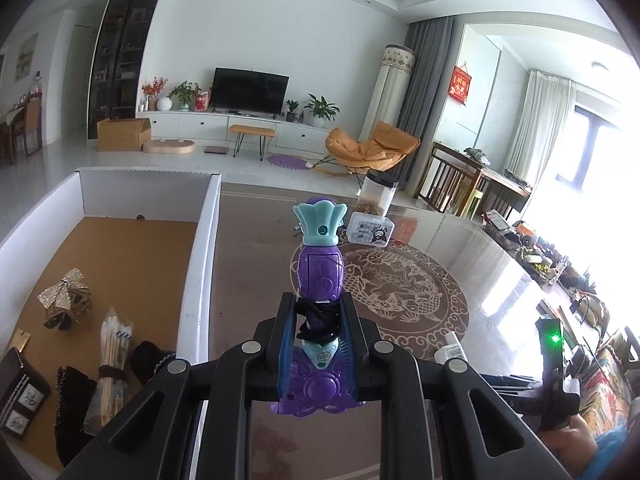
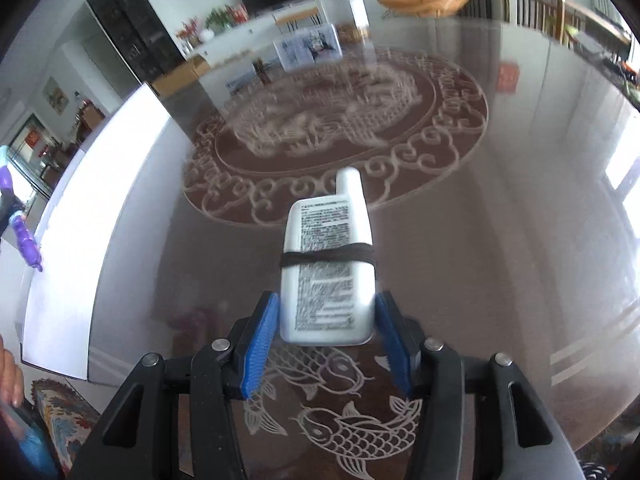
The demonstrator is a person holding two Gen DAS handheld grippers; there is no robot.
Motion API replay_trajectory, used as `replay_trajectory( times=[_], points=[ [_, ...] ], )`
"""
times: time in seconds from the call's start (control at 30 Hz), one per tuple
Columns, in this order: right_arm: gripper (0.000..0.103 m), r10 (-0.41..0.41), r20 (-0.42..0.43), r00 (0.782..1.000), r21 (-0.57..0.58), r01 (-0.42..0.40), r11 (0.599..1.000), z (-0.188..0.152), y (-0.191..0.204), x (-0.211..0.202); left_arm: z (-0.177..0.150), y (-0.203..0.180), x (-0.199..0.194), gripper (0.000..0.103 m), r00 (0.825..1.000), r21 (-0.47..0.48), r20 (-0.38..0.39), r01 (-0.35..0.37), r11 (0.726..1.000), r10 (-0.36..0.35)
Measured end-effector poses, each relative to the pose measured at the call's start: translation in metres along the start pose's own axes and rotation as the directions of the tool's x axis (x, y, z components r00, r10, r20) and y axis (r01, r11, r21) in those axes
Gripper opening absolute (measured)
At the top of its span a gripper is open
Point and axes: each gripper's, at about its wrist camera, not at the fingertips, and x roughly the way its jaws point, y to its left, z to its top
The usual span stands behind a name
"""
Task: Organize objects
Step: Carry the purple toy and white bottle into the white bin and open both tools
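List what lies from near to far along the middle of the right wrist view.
Right tool, white bottle with black band, round dragon pattern on the table, clear lidded box, tall clear container.

The purple toy's [image 1: 318, 276] lower part is hidden between the jaws and under a black band. Right wrist view: the far bench [image 2: 520, 200] pattern, clear box [image 2: 308, 50] and container [image 2: 344, 4] are smeared by blur. The white bottle's [image 2: 326, 264] print is too blurred to read. A hand [image 2: 10, 376] is cut off at the left edge
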Motion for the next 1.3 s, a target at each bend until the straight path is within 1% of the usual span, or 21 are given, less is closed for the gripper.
replay_trajectory(
  times=[0.03, 0.07, 0.13, 0.17, 0.2, 0.23, 0.27, 0.3, 0.37, 0.4, 0.47, 0.57, 0.7, 0.8, 0.9, 1.0, 1.03, 1.1, 1.17, 1.23, 1.3],
  points=[
    [0.064, -0.013, -0.004, 1.000, -0.011, 0.013, 1.000, 0.003, 0.001, 0.003, 0.000, 0.000, -0.001, 0.020, 1.000, 0.001, 0.003, 0.001, 1.000, -0.001],
    [0.078, -0.040, -0.016, 0.999, -0.034, 0.039, 0.999, 0.006, 0.003, 0.007, 0.001, 0.000, -0.003, 0.020, 1.000, 0.002, 0.005, 0.003, 1.000, -0.003],
    [0.085, -0.108, -0.039, 0.993, -0.095, 0.104, 0.990, 0.011, 0.009, 0.021, 0.001, 0.001, -0.005, 0.020, 1.000, 0.005, 0.012, 0.004, 1.000, -0.004],
    [0.082, -0.128, -0.044, 0.991, -0.123, 0.122, 0.985, 0.013, 0.011, 0.028, 0.001, 0.002, -0.007, 0.020, 1.000, 0.006, 0.013, 0.003, 1.000, -0.003],
    [0.073, -0.154, -0.032, 0.987, -0.157, 0.148, 0.976, 0.015, 0.015, 0.031, 0.001, 0.004, -0.009, 0.020, 1.000, 0.004, 0.014, 0.002, 1.000, -0.003],
    [0.054, -0.194, -0.018, 0.981, -0.206, 0.186, 0.961, 0.016, 0.020, 0.031, 0.002, 0.004, -0.009, 0.020, 1.000, 0.000, 0.016, 0.003, 1.000, -0.003],
    [0.054, -0.198, -0.019, 0.980, -0.212, 0.190, 0.959, 0.017, 0.022, 0.031, 0.003, 0.006, -0.012, 0.020, 1.000, -0.005, 0.019, 0.003, 1.000, -0.003],
    [0.054, -0.161, -0.050, 0.986, -0.185, 0.149, 0.971, 0.019, 0.020, 0.031, 0.003, 0.008, -0.017, 0.020, 1.000, -0.012, 0.023, 0.003, 1.000, -0.003],
    [0.054, -0.117, -0.045, 0.992, -0.158, 0.109, 0.981, 0.020, 0.021, 0.027, 0.006, 0.014, -0.026, 0.020, 0.999, -0.019, 0.034, 0.000, 1.000, 0.001],
    [0.054, -0.101, -0.039, 0.994, -0.150, 0.095, 0.984, 0.021, 0.023, 0.023, 0.008, 0.017, -0.031, 0.020, 0.999, -0.022, 0.038, -0.006, 1.000, 0.006],
    [0.054, -0.019, -0.017, 1.000, -0.119, 0.017, 0.993, 0.026, 0.033, 0.010, 0.013, 0.026, -0.040, 0.020, 0.999, -0.035, 0.047, -0.011, 0.999, 0.013],
    [0.054, 0.093, 0.035, 0.995, -0.128, -0.088, 0.988, 0.040, 0.066, -0.015, 0.025, 0.042, -0.058, 0.020, 0.997, -0.063, 0.066, -0.032, 0.998, 0.036],
    [0.054, 0.260, 0.080, 0.962, -0.203, -0.239, 0.949, 0.061, 0.134, -0.047, 0.041, 0.075, -0.080, 0.020, 0.993, -0.112, 0.072, -0.083, 0.990, 0.091],
    [0.054, 0.388, 0.064, 0.919, -0.281, -0.357, 0.891, 0.069, 0.199, -0.061, 0.047, 0.106, -0.088, 0.020, 0.988, -0.127, 0.036, -0.147, 0.981, 0.152],
    [0.054, 0.460, 0.011, 0.888, -0.331, -0.431, 0.840, 0.073, 0.254, -0.053, 0.043, 0.140, -0.082, 0.020, 0.968, -0.124, -0.040, -0.249, 0.960, 0.246],
    [0.054, 0.474, -0.052, 0.879, -0.371, -0.458, 0.808, 0.075, 0.305, -0.023, 0.031, 0.184, -0.060, 0.021, 0.943, -0.169, -0.165, -0.315, 0.934, 0.288],
    [0.054, 0.483, -0.077, 0.872, -0.367, -0.475, 0.800, 0.075, 0.316, -0.010, 0.026, 0.197, -0.048, 0.021, 0.928, -0.178, -0.222, -0.340, 0.923, 0.299],
    [0.056, 0.497, -0.155, 0.854, -0.340, -0.519, 0.785, 0.077, 0.332, 0.019, 0.011, 0.224, -0.022, 0.022, 0.876, -0.195, -0.359, -0.408, 0.892, 0.322],
    [0.060, 0.498, -0.214, 0.840, -0.278, -0.541, 0.794, 0.080, 0.332, 0.043, 0.001, 0.242, -0.009, 0.023, 0.846, -0.231, -0.428, -0.442, 0.867, 0.317],
    [0.068, 0.501, -0.211, 0.839, -0.254, -0.542, 0.801, 0.081, 0.322, 0.050, -0.006, 0.249, -0.004, 0.033, 0.839, -0.262, -0.448, -0.453, 0.852, 0.308],
    [0.078, 0.488, -0.170, 0.856, -0.274, -0.517, 0.811, 0.079, 0.306, 0.044, -0.006, 0.246, -0.005, 0.065, 0.839, -0.260, -0.431, -0.469, 0.844, 0.333]
  ],
)
